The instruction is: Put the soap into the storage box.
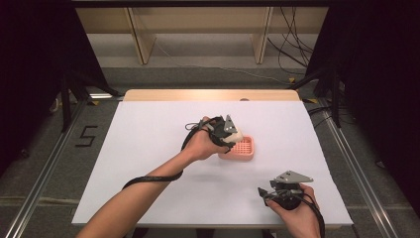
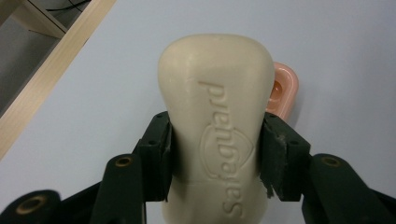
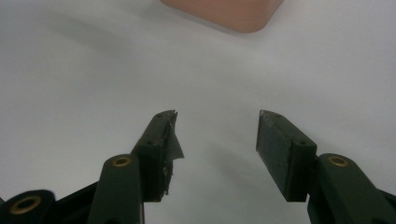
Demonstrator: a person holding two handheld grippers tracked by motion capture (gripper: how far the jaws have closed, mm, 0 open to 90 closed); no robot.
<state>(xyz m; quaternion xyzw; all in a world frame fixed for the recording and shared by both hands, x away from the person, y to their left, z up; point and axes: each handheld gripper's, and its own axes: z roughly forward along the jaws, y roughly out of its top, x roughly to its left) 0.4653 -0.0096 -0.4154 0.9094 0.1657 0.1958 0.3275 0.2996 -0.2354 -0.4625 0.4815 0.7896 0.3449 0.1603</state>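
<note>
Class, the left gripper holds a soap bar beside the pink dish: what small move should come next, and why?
Probably ease the left gripper rightward and down, since its soap bar hangs at the pink soap dish edge, not yet resting inside.

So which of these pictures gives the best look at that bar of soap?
The left gripper view: the soap sits close up between the left claw pads, lettering readable. The high view shows it small, above the pink dish. The right gripper view offers a dish corner.
</note>
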